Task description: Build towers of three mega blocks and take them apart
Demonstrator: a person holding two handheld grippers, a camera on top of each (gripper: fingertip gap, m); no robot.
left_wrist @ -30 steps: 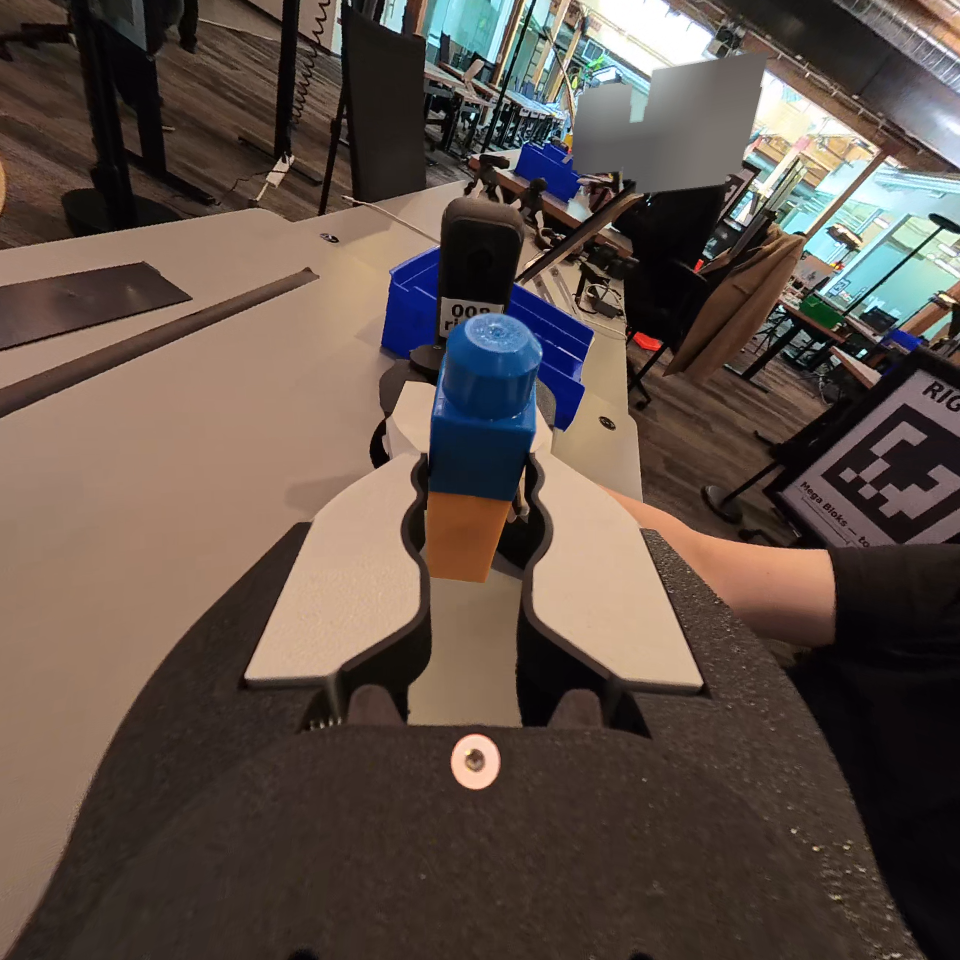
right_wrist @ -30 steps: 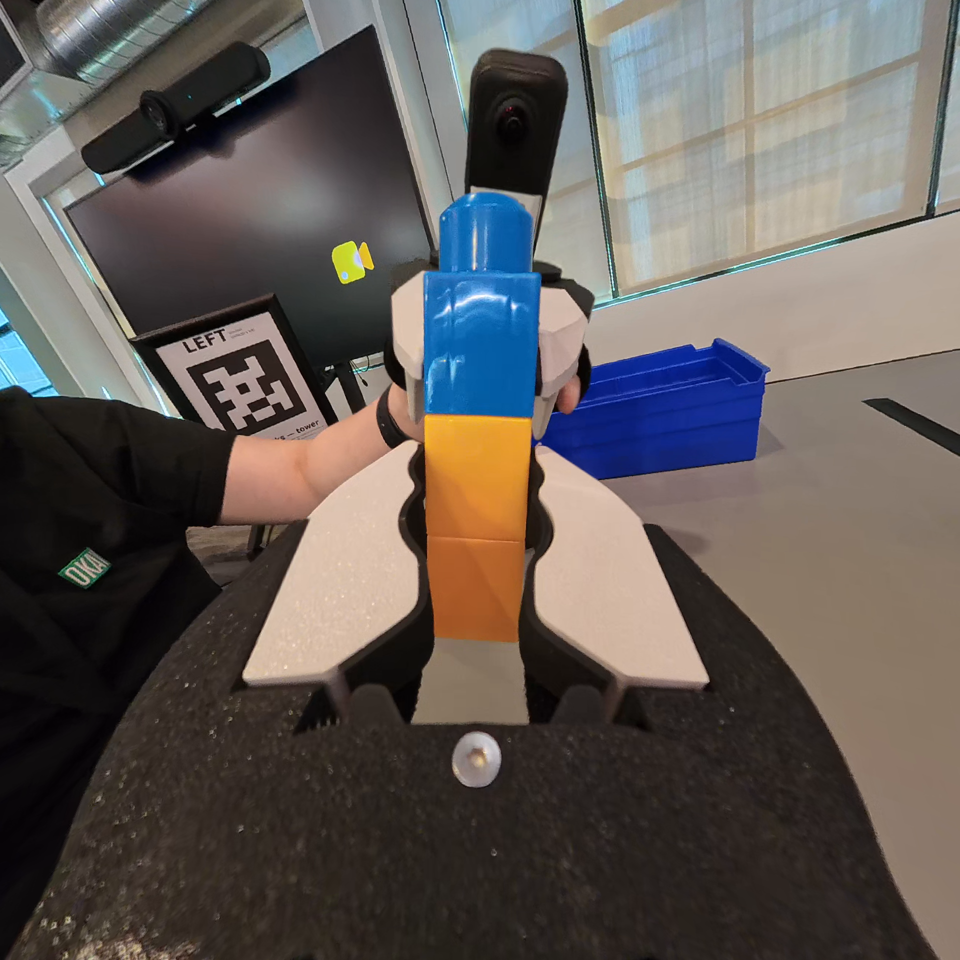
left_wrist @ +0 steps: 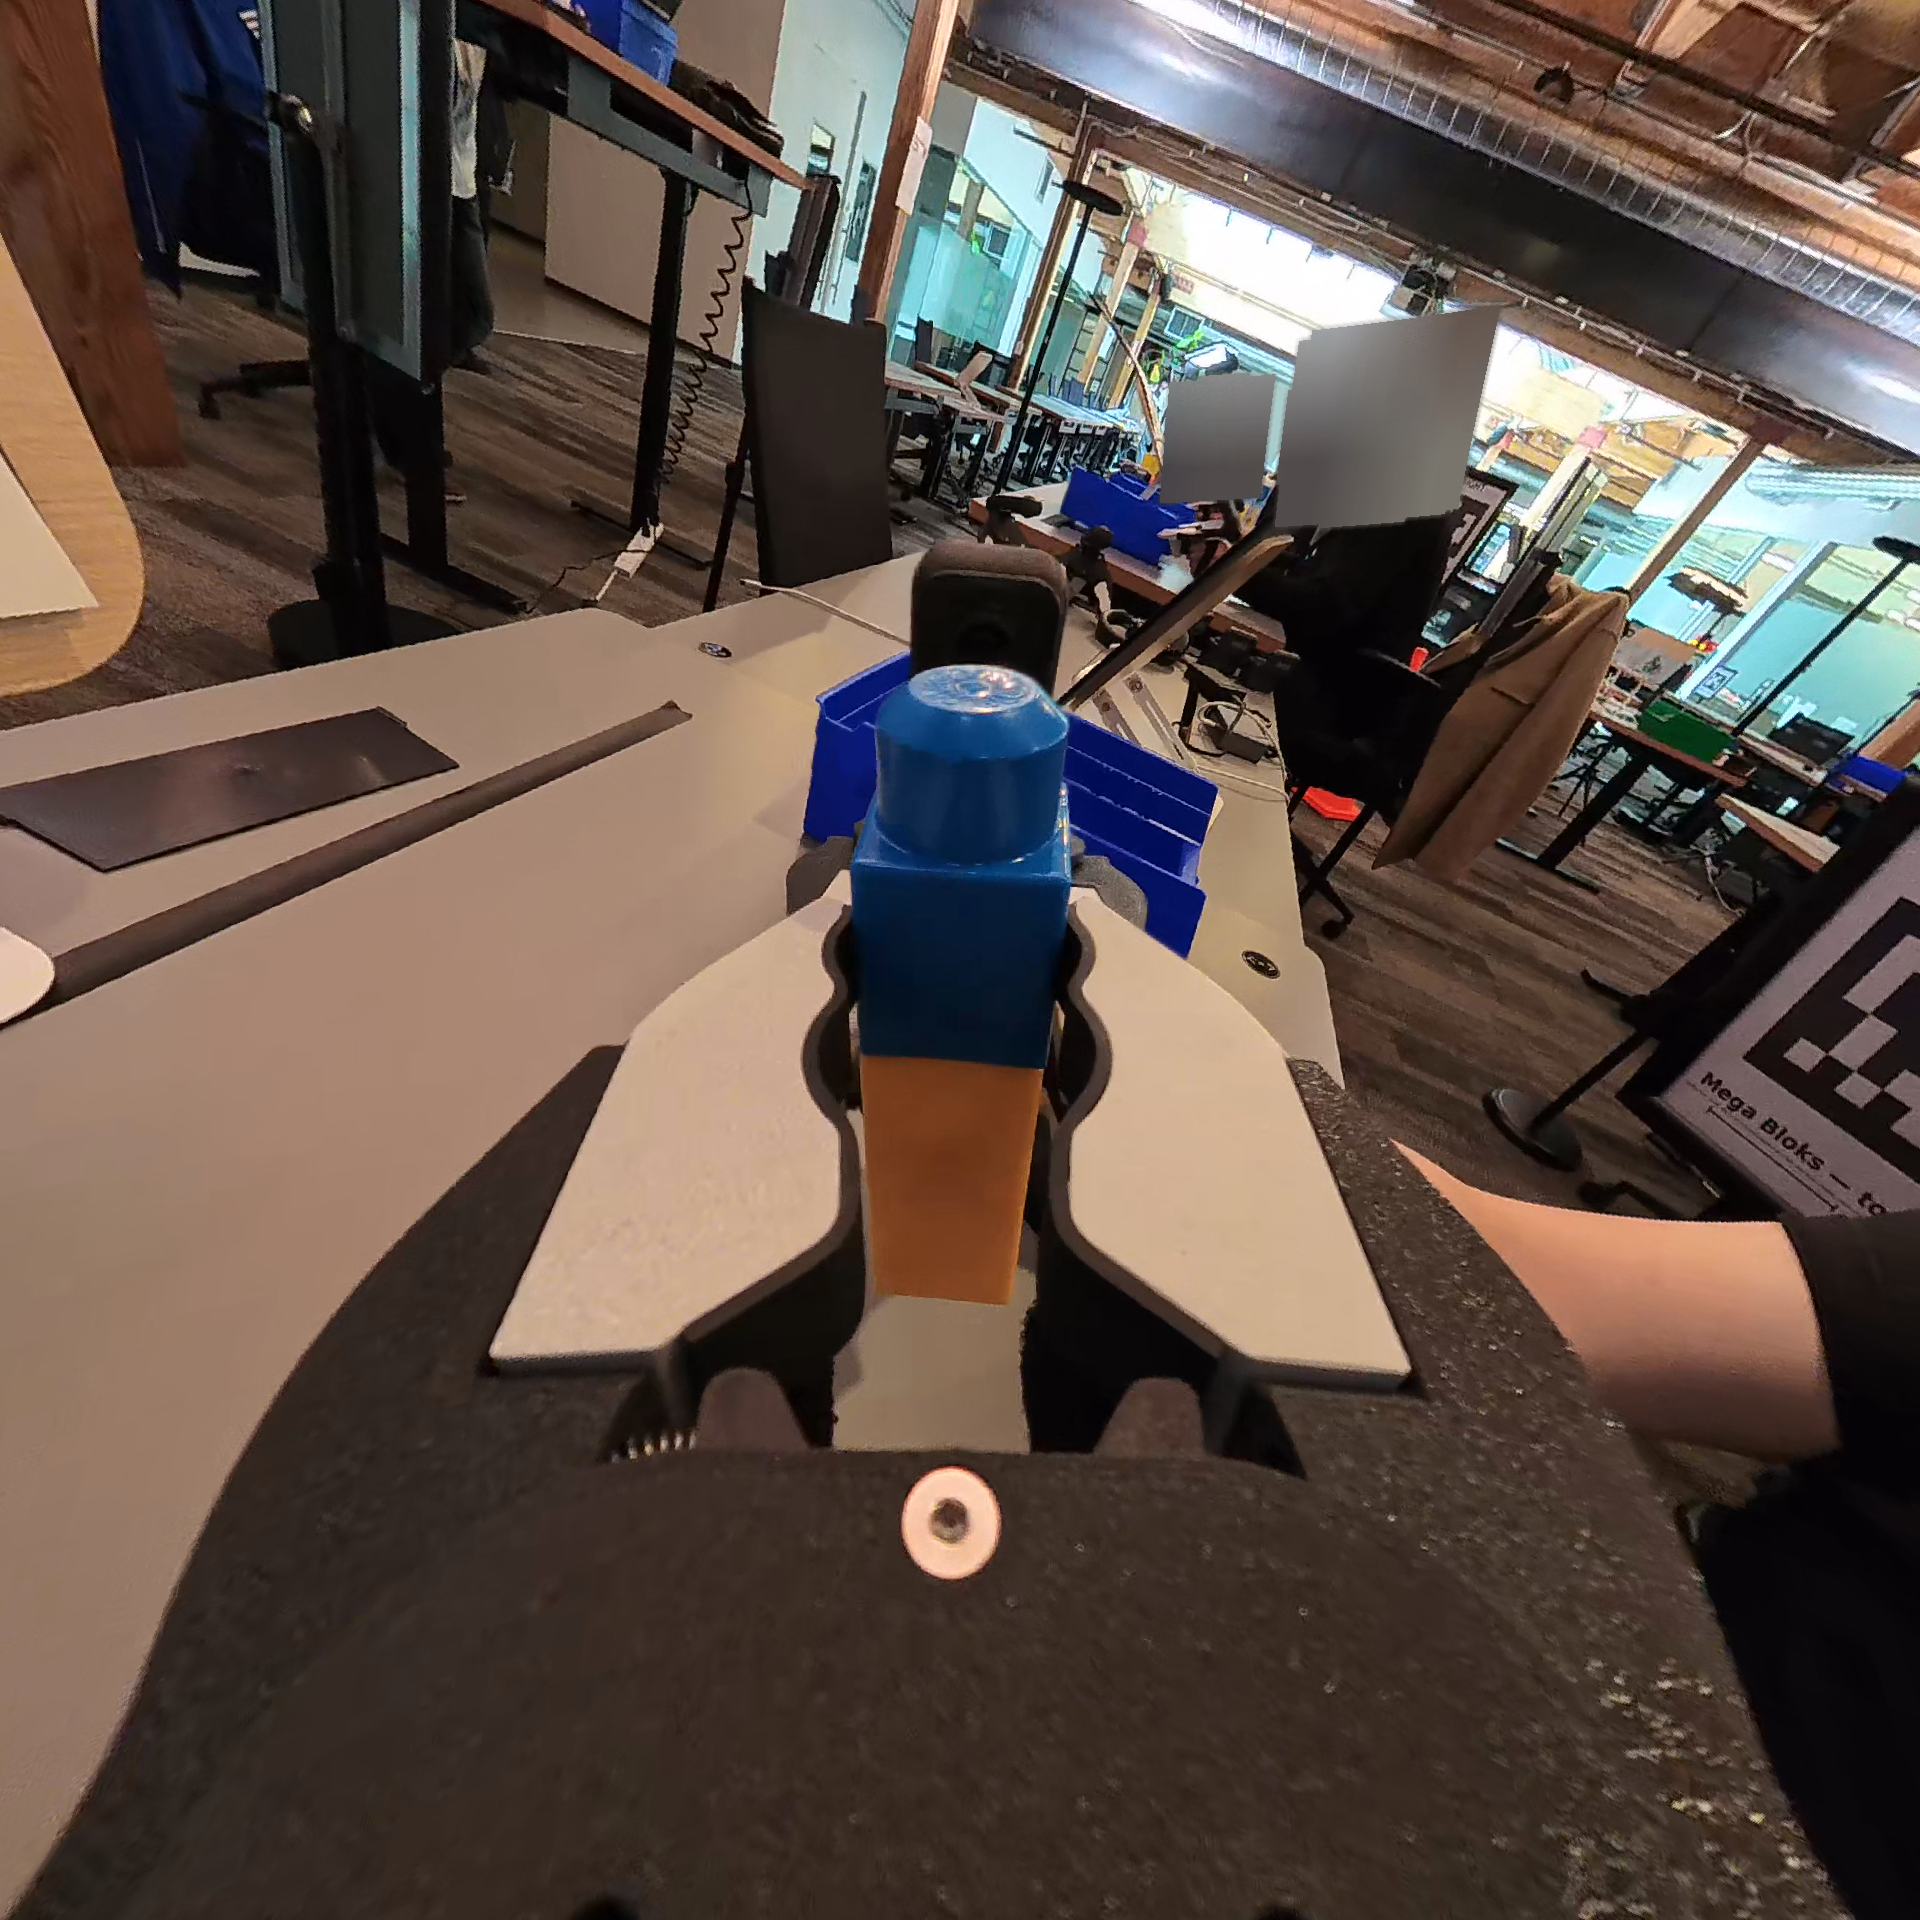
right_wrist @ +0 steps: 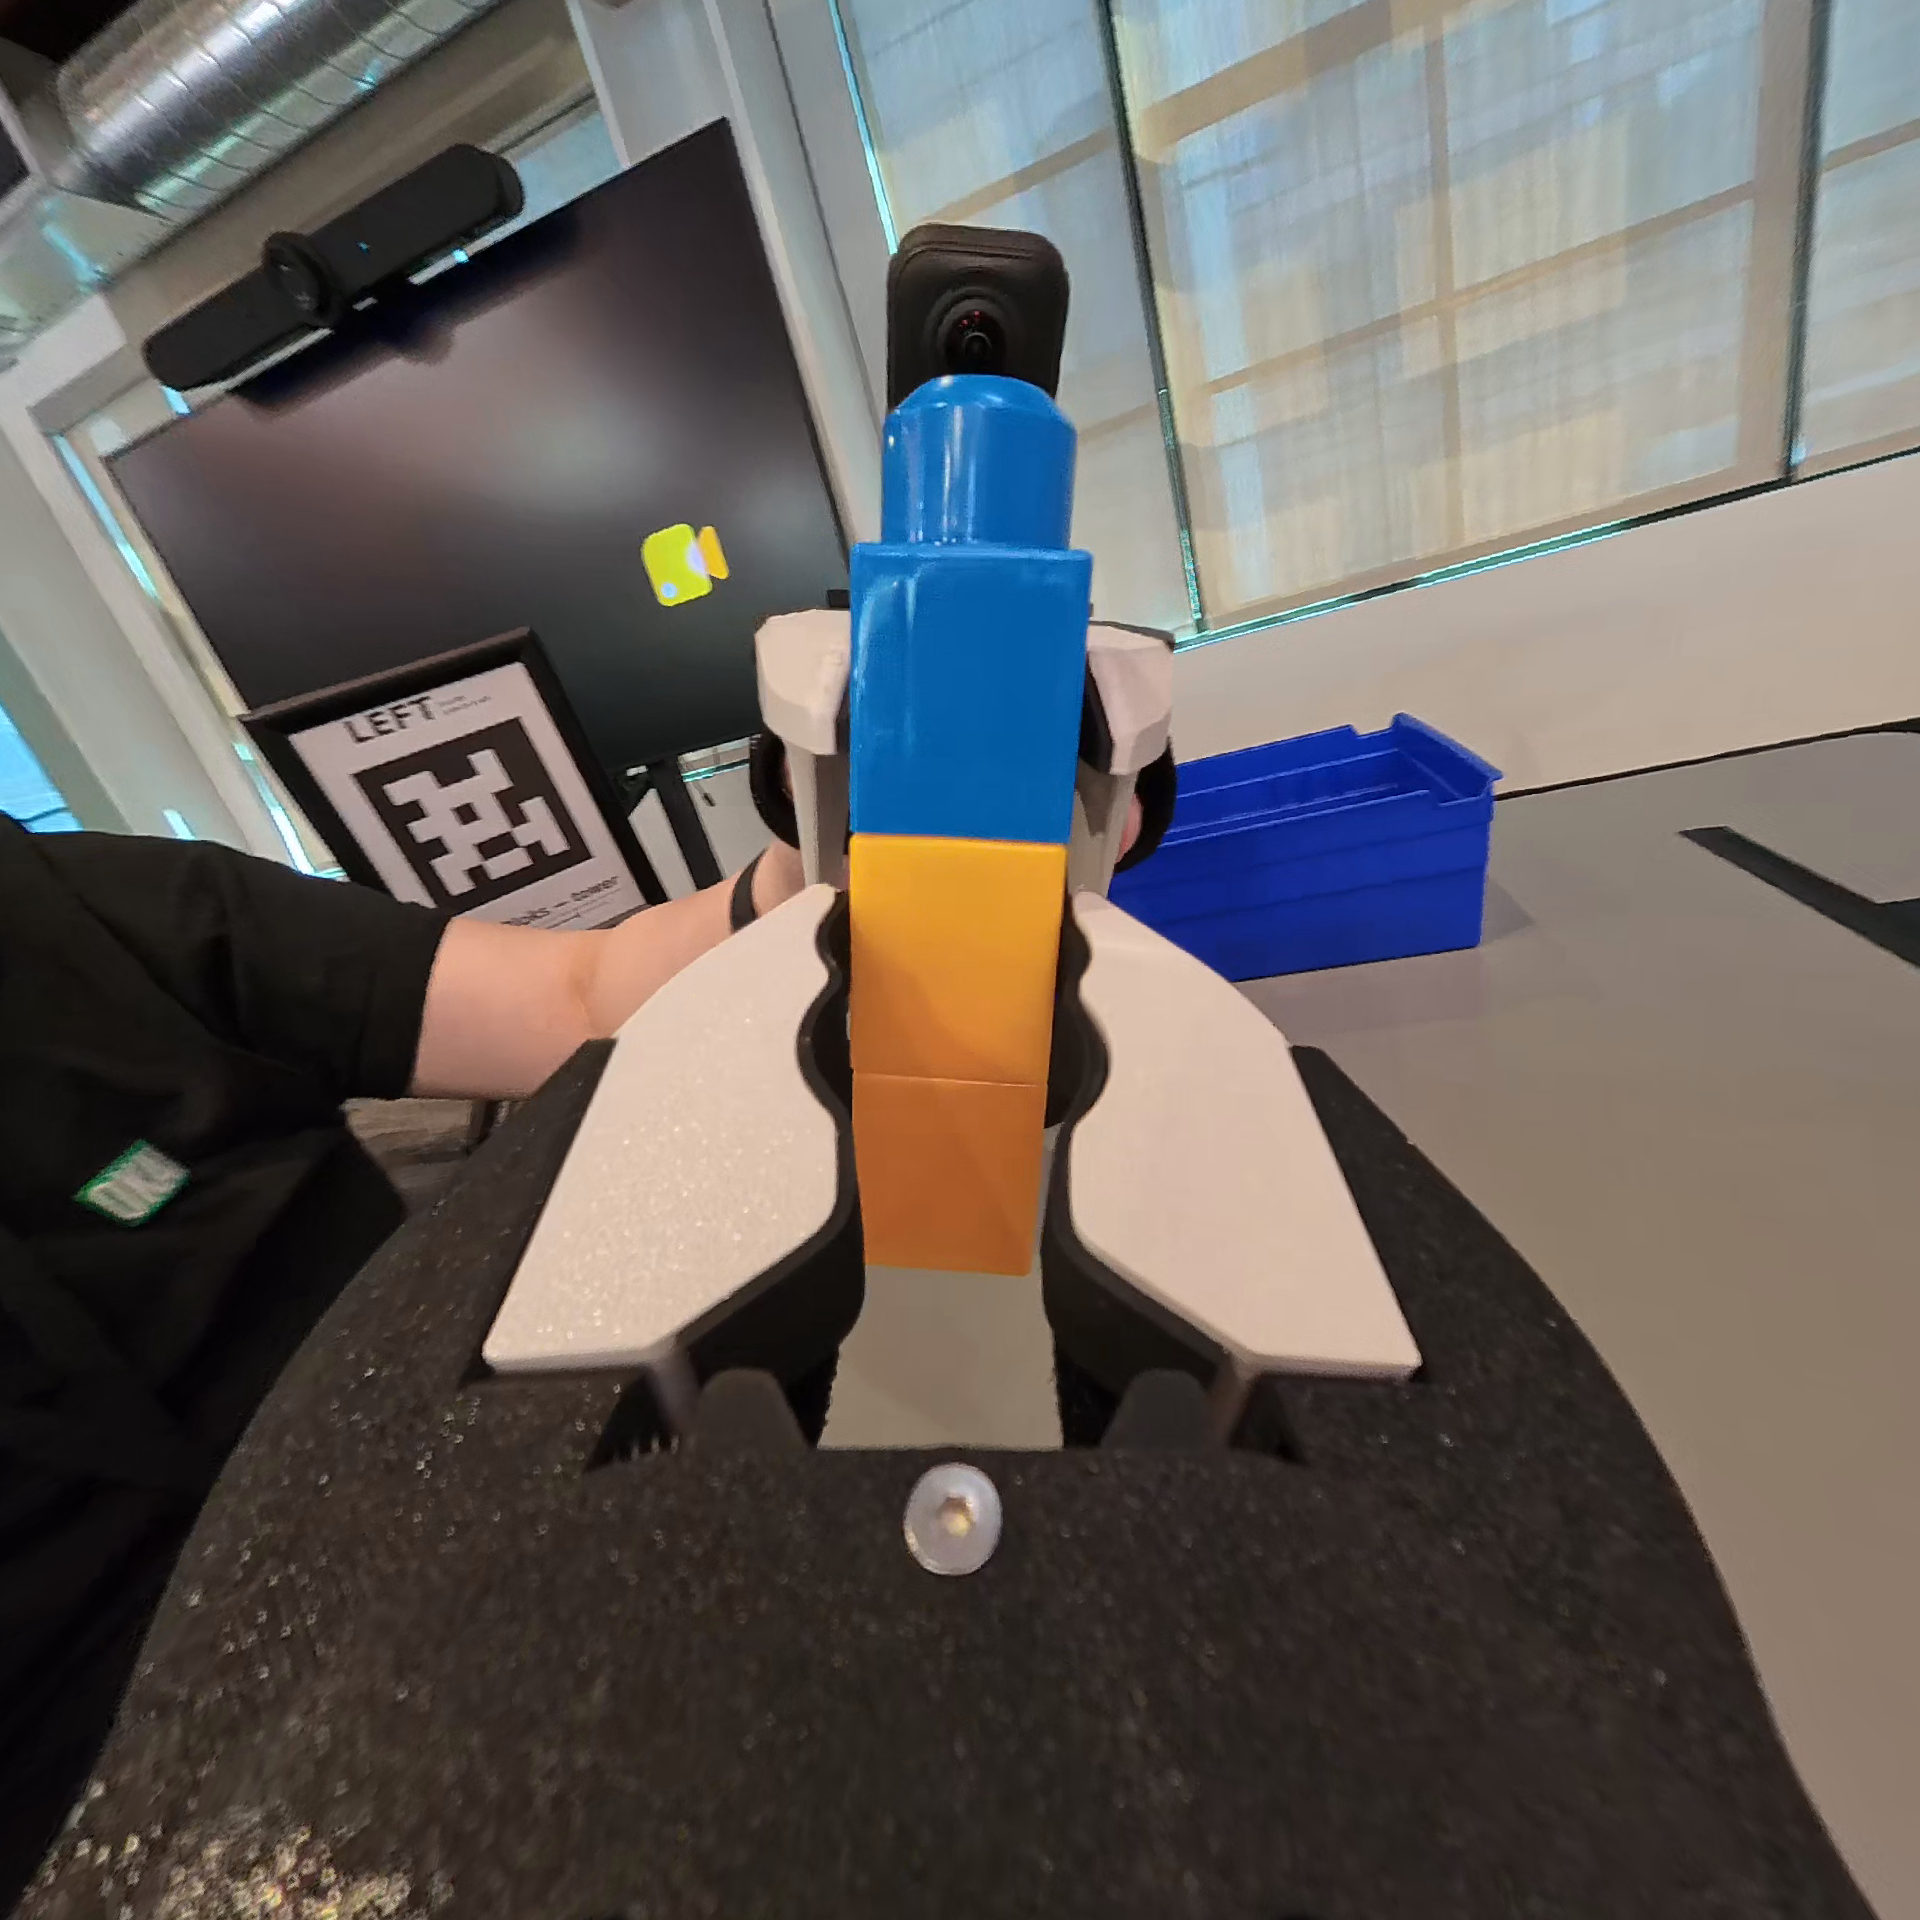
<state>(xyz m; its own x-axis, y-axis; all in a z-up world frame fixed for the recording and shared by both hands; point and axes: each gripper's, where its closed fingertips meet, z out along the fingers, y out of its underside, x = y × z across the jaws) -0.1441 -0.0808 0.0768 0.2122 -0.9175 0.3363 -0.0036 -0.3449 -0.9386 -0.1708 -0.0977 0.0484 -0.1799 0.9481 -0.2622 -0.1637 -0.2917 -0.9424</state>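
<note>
A tower of three mega blocks is held in the air between my two grippers, which face each other. It has a blue block [left_wrist: 956, 966] [right_wrist: 966, 686] on top and two orange blocks [right_wrist: 951, 966] [right_wrist: 945, 1174] below; the left wrist view shows a single orange face [left_wrist: 948, 1174]. My left gripper [left_wrist: 956, 935] is shut on the blue block and also shows in the right wrist view [right_wrist: 966, 675]. My right gripper [right_wrist: 956, 925] is shut on the orange blocks. In the left wrist view it is mostly hidden behind the tower.
A blue bin [left_wrist: 1132, 821] [right_wrist: 1320, 862] stands on the grey table [left_wrist: 312, 1039] [right_wrist: 1558, 1143] behind the tower. A black strip [left_wrist: 229, 779] lies on the table. Marker signs [left_wrist: 1818, 1039] [right_wrist: 468, 800] stand beside it. The person's arms [left_wrist: 1610, 1309] [right_wrist: 520, 987] reach in.
Both grippers have kept their grip. The left wrist view has tilted upward, and the tower sits slightly deeper between the left fingers. The right wrist view is nearly unchanged.
</note>
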